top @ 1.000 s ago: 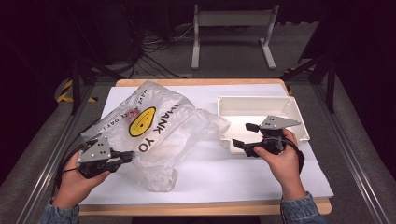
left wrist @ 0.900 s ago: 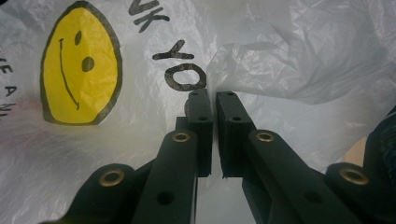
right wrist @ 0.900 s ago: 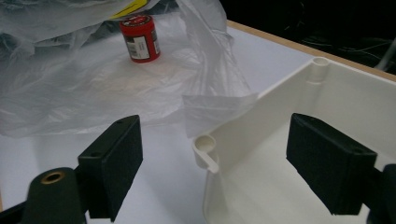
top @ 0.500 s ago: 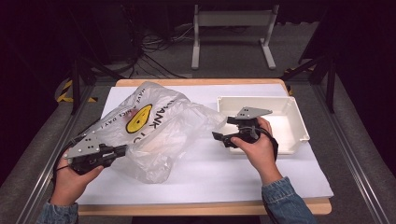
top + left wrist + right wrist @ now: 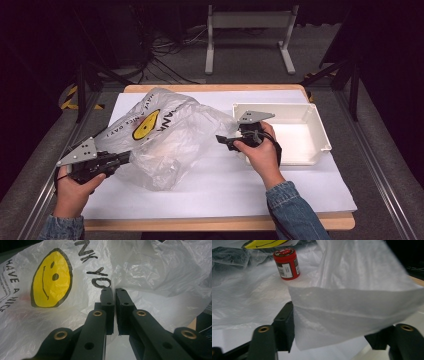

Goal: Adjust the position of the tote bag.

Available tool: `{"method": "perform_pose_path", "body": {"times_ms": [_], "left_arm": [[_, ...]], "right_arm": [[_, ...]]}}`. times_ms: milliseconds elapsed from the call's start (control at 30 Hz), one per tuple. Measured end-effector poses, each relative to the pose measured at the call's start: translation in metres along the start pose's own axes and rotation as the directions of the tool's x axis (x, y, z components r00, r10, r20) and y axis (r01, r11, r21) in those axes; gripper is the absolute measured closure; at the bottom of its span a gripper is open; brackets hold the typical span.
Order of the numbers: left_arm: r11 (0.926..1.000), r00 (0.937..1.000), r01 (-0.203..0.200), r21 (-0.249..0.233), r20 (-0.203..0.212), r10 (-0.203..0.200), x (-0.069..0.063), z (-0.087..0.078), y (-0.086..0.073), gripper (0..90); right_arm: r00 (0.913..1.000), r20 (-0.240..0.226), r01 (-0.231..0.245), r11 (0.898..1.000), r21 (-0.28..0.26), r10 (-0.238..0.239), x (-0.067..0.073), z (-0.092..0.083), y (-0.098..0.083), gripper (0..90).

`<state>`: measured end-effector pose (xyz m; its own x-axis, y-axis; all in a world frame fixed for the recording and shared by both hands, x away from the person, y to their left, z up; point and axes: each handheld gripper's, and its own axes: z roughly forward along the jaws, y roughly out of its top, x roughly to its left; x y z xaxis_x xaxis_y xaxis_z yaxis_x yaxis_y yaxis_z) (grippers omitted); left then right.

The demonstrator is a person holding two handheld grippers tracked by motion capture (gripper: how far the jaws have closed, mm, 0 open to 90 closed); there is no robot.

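Standing by the worktop (image 5: 300,195), I see the left tongs (image 5: 114,298) clamped on the plastic bag (image 5: 165,135), while the right tongs (image 5: 332,325), half apart and just closing, straddle its loose edge; the red jar (image 5: 287,263) lies deeper inside, straight ahead.

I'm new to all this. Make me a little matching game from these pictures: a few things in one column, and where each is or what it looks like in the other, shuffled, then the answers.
Things:
1. plastic bag
2. red can
3. white bin
4. left gripper

Descriptions:
A. standing upright inside the bag
B. jaws closed on the bag's plastic
C. printed with a yellow smiley face
D. at the table's right, behind the person's right hand

Pairs: 1-C, 2-A, 3-D, 4-B
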<state>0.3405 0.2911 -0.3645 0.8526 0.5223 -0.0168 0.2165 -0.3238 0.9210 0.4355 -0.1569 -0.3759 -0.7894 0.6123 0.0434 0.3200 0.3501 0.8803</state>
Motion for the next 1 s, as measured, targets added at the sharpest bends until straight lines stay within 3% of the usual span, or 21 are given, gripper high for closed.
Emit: {"method": "perform_pose_path", "body": {"times_ms": [67, 200, 233, 300, 367, 600, 1000], "left_arm": [[1.0000, 1.0000, 0.007, -0.007, 0.000, -0.007, 0.001, -0.001, -0.001, 86.3], [0.9997, 0.9998, 0.018, -0.019, 0.008, -0.018, 0.003, -0.002, -0.002, 86.3], [0.9997, 0.9998, 0.018, -0.019, 0.008, -0.018, 0.003, -0.002, -0.002, 86.3], [0.9997, 0.9998, 0.015, -0.021, 0.010, -0.015, 0.003, -0.002, -0.002, 86.3], [0.9996, 0.9998, 0.016, -0.023, 0.009, -0.016, 0.003, -0.003, -0.002, 86.3], [0.9994, 0.9998, 0.006, -0.034, 0.017, -0.005, 0.000, -0.004, 0.001, 86.5], [0.9985, 0.9984, -0.029, -0.047, 0.048, 0.031, -0.009, -0.011, 0.013, 86.6]], "right_arm": [[0.9999, 0.000, 0.016, 1.000, 0.013, -0.016, 0.001, 0.003, 0.001, 55.8], [0.9999, -0.010, 0.013, 1.000, -0.012, -0.013, 0.003, 0.007, 0.005, 73.4], [0.9999, -0.010, 0.013, 1.000, -0.012, -0.013, 0.003, 0.007, 0.005, 73.4], [0.9999, -0.005, 0.015, 1.000, -0.009, -0.015, 0.004, 0.008, 0.006, 85.1], [0.9998, 0.004, 0.020, 1.000, -0.014, -0.020, 0.005, 0.007, 0.006, 89.6], [0.9992, -0.030, 0.024, 0.999, -0.034, -0.025, 0.016, -0.009, 0.010, 90.0], [0.9944, -0.072, 0.075, 0.997, -0.033, -0.077, 0.055, -0.061, 0.014, 90.0]]}}
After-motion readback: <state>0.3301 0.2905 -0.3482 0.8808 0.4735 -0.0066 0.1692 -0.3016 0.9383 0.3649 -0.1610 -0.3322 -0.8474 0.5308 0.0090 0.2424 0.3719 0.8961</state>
